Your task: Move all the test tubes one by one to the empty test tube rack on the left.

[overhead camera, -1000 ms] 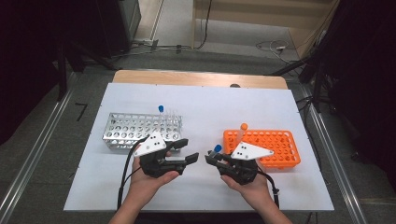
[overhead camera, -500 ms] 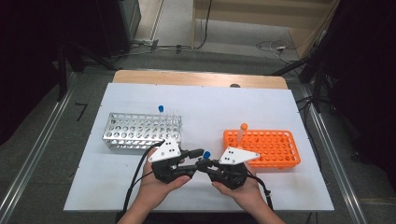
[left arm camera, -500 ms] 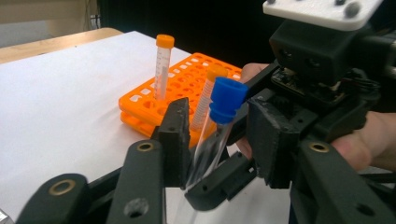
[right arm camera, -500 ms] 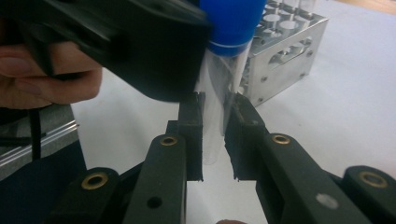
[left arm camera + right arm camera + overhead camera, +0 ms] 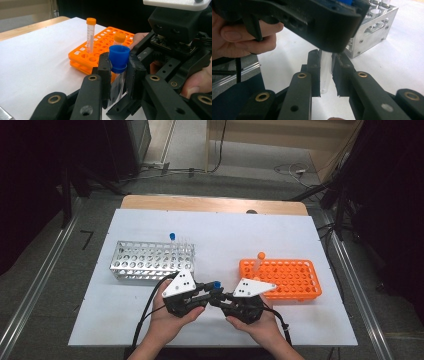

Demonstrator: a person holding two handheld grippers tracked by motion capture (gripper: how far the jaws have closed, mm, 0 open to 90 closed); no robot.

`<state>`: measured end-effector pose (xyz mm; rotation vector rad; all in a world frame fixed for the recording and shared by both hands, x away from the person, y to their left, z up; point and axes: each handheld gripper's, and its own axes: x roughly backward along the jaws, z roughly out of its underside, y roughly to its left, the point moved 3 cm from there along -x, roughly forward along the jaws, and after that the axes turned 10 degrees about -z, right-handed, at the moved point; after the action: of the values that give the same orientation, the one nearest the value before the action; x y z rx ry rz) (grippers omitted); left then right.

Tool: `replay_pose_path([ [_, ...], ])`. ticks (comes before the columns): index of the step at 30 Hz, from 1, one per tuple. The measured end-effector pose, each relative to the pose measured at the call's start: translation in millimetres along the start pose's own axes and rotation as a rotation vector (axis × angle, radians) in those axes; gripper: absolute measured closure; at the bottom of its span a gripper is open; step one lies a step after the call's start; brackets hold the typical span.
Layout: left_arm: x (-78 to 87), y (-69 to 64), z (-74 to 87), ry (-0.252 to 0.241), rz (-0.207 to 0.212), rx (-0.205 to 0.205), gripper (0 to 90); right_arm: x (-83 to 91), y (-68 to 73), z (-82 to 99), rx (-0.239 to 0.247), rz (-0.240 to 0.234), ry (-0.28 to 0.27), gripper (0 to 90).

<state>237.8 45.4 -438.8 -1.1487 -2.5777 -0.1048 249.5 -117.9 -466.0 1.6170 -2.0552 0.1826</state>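
Gripping one blue-capped tube [image 5: 117, 75] from both sides: the left tool [image 5: 119, 72] has just clamped under its cap, the right tool [image 5: 325, 72] pinches its clear lower end.

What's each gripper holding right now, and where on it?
Both hold one blue-capped tube: left gripper just closed beneath the cap, right gripper on its lower body.
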Motion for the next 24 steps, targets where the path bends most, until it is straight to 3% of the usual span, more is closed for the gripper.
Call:
replay_pose_path([
  [6,1.8,1.6,-1.3,-0.016,-0.003,0.008,76.6,1.9,0.0,-0.8,0.01,0.004,-0.008,73.6],
  [15,12.4,15.5,-4.7,-0.041,-0.05,0.037,76.6,15.8,-5.4,-5.8,0.028,0.016,-0.034,40.2],
  [24,25.5,34.4,-8.1,-0.061,-0.097,0.072,76.6,40.2,-14.9,-13.5,0.007,0.011,-0.089,15.9],
])
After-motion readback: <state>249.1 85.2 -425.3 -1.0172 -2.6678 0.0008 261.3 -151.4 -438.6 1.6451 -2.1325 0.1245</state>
